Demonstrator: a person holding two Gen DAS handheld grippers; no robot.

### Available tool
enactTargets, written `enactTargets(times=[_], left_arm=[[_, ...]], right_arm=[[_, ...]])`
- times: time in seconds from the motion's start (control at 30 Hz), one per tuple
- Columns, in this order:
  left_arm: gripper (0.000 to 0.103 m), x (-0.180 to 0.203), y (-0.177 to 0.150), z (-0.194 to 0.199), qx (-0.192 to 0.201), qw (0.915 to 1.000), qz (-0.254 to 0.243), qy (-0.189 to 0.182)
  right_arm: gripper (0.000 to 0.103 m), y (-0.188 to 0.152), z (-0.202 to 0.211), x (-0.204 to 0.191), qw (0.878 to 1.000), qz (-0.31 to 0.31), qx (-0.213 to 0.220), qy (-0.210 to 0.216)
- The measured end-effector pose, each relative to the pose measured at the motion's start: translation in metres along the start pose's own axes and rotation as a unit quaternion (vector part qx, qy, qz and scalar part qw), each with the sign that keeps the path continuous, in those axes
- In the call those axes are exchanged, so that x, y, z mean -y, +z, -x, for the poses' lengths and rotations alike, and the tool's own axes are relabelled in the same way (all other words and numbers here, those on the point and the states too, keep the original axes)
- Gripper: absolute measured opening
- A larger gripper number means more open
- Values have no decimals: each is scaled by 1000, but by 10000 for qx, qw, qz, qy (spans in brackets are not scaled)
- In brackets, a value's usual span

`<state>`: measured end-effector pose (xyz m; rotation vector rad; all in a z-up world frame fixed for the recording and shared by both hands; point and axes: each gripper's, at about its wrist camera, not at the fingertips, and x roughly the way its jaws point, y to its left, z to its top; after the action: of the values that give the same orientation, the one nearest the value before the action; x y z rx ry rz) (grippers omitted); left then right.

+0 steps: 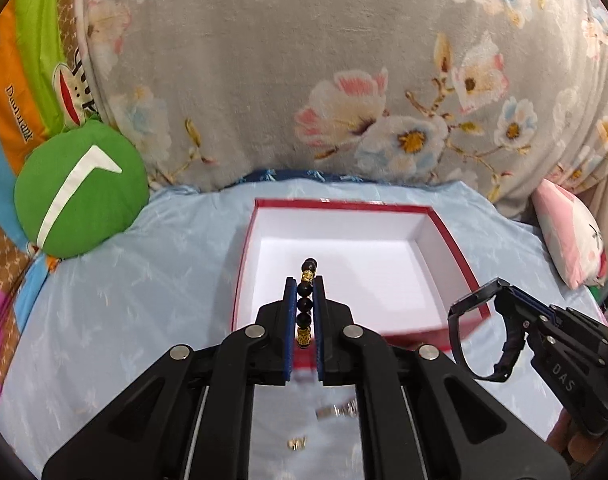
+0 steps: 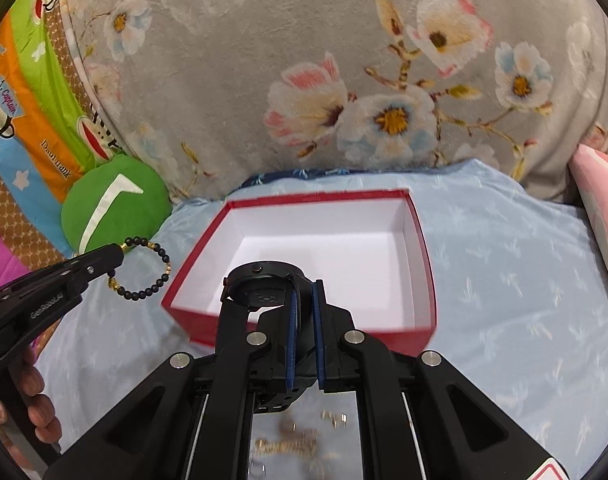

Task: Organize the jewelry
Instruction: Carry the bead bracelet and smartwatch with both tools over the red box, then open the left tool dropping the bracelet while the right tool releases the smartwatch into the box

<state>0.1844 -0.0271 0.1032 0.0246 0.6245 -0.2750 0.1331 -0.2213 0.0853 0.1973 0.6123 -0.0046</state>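
So we've got both pieces picked up at once here. Our left hand-held gripper is closed tight on the bracelet, pinching a short run of dark beads between the blue pads, with the rest of the loop hanging free out to the side, which you can see properly from the right wrist view. Our right hand-held gripper is clamped on the strap of the watch, so the round case sticks out ahead and to the left of the fingertips.

The red box sits open on the bed, white inside and nothing in it that we can see. Holding each piece by a thin section probably makes sense: it keeps the bulky part clear of the pads, so it should drop cleanly once the jaws part.

Position-wise, the bracelet's tip lines up over the near part of the box in the left view, though the other camera has it left of the box's near-left corner, so we can't say for sure it's inside the rim. The watch hovers at the near wall, roughly over the near edge.

There are also some small gold bits blurry on the bed close under the right gripper, likely more jewelry waiting.
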Motion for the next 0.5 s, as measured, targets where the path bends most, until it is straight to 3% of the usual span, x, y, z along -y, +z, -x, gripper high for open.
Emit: enactTargets(times=[0.23, 0.5], left_arm=[[7, 7, 32, -64, 2, 9998, -20, 180], [7, 13, 36, -121, -228, 9993, -59, 278]], right_arm=[[7, 35, -56, 5, 9999, -39, -47, -127], [7, 44, -110, 17, 9991, -115, -266, -300]])
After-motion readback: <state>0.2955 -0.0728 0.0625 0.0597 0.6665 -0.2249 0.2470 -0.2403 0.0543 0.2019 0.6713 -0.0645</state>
